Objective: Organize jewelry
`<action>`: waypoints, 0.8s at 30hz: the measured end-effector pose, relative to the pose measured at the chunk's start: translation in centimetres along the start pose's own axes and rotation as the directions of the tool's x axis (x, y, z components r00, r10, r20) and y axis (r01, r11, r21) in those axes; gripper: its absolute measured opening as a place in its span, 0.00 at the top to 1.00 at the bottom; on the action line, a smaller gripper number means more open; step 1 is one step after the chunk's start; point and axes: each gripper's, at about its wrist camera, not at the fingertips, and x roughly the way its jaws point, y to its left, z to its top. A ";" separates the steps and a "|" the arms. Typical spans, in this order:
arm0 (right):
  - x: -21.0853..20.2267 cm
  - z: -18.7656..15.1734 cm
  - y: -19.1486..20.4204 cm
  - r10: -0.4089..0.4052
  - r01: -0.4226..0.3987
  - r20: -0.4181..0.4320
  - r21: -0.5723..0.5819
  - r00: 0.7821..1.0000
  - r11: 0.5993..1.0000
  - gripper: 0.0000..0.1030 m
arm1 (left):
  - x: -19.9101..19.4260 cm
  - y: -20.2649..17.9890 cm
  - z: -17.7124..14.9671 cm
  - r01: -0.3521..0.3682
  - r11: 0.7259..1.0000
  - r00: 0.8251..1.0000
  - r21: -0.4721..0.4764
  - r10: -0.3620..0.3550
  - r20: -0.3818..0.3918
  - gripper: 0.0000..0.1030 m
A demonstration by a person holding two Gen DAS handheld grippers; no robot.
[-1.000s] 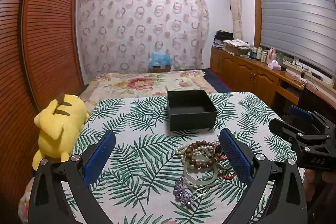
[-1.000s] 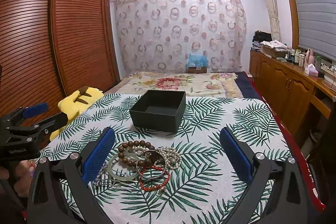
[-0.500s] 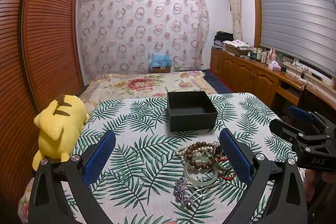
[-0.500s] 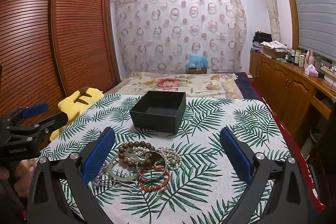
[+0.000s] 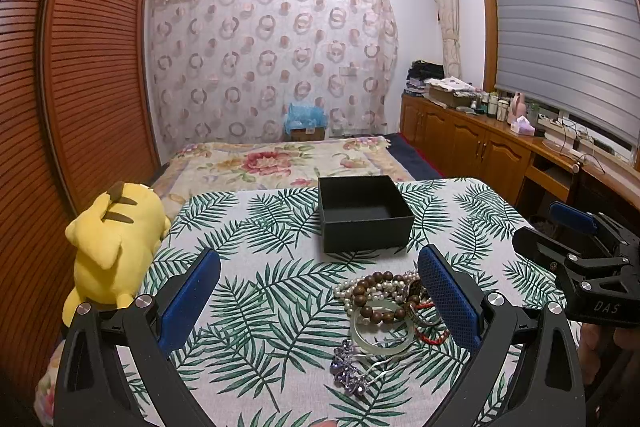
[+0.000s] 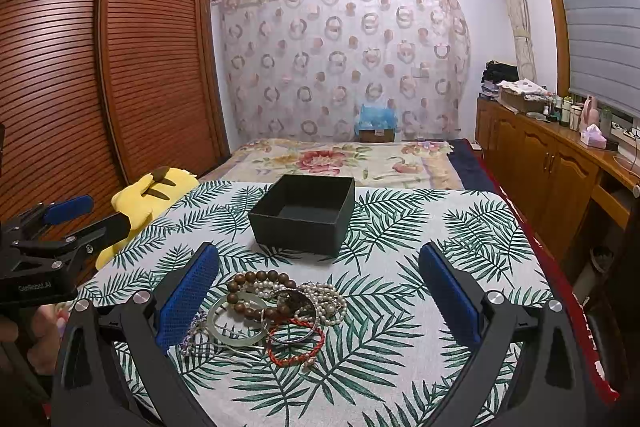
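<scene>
Black box (image 6: 306, 213) sits beyond the jewelry pile (image 6: 276, 311); left gripper (image 5: 320, 301) and right gripper (image 6: 320, 301) both spread, holding nothing.

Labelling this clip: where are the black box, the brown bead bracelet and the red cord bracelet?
black box (image 6: 298, 231): right wrist view, front wall.
brown bead bracelet (image 5: 370, 281): left wrist view, far beads.
red cord bracelet (image 6: 294, 359): right wrist view, near edge.

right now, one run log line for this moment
left tongs open, empty | right tongs open, empty | jewelry pile on tablecloth | black box empty
</scene>
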 end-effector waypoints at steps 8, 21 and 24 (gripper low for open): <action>0.0 0.0 0.0 -0.001 0.001 0.001 -0.001 1.000 1.000 0.02 | 0.0 0.0 0.0 0.000 1.000 1.000 0.000 0.000 0.001 0.07; -0.8 0.9 0.0 0.006 -0.006 -0.005 0.001 1.000 1.000 0.02 | -0.2 -0.2 0.1 0.001 1.000 1.000 0.000 -0.001 0.001 0.07; -0.7 0.8 1.0 0.011 -0.011 -0.007 -0.001 1.000 1.000 0.02 | -1.3 -0.8 1.0 0.005 1.000 1.000 0.001 -0.005 -0.006 0.07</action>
